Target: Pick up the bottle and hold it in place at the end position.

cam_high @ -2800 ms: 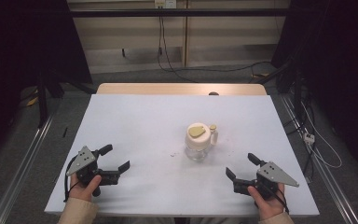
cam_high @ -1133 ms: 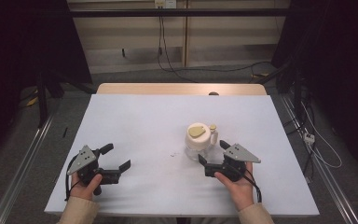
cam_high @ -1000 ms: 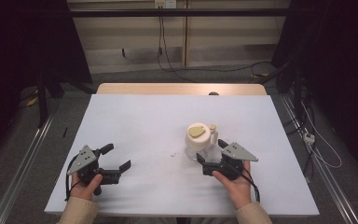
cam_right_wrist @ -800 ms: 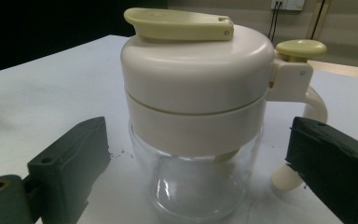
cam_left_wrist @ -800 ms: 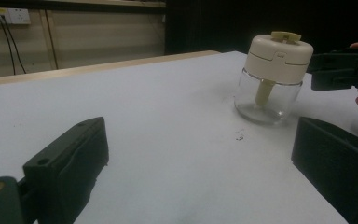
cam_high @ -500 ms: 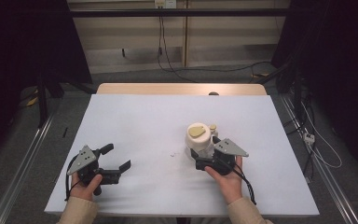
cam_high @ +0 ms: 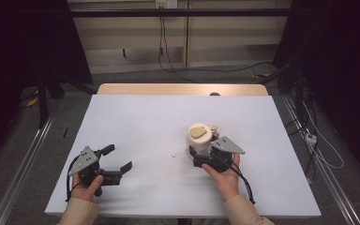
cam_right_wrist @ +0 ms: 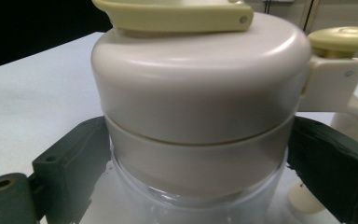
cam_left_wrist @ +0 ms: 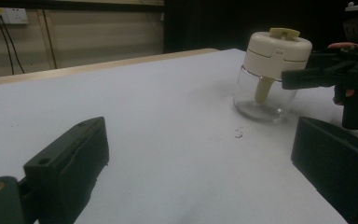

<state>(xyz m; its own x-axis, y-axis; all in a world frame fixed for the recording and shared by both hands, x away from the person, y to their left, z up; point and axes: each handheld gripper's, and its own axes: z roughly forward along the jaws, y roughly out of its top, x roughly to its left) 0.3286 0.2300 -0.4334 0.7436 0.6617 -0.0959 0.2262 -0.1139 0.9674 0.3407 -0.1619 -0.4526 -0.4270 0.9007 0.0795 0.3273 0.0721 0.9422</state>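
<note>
- A small clear glass jar with a cream plastic lid and a pale yellow flip tab (cam_high: 200,138) stands upright on the white table (cam_high: 140,122), right of centre and about midway between the near and far edges.
- The right gripper (cam_high: 201,154) sits at the jar's near side. In the right gripper view its black jaws bracket the jar (cam_right_wrist: 200,116) just under the lid, spread and seemingly not yet pressing; whether they touch the glass I cannot tell.
- The left gripper (cam_high: 115,161) rests near the table's near left corner, jaws apart and holding nothing, well apart from the jar.
- Judged step: the reach is done and the grasp is in hand.
- Next move, likely: close squarely on the lid band, avoiding the cream side handle (cam_right_wrist: 354,116) at the jar's right.
</note>
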